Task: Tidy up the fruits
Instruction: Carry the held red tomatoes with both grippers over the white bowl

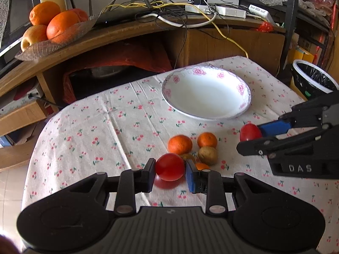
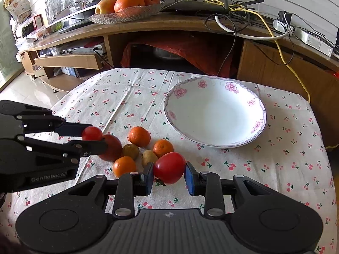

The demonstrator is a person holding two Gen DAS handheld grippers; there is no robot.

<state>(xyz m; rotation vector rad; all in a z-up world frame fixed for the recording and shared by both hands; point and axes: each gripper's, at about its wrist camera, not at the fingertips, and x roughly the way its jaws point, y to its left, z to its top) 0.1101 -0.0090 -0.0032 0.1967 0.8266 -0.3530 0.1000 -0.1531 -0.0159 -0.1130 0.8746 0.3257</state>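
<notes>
Between left gripper (image 1: 170, 172) jaws, red tomato (image 1: 170, 166) clamped, right gripper (image 2: 168, 174) jaws pinching second tomato (image 2: 169, 167)

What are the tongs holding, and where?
Left tongs pinch a red fruit across its sides; right tongs pinch a second red fruit likewise.
</notes>
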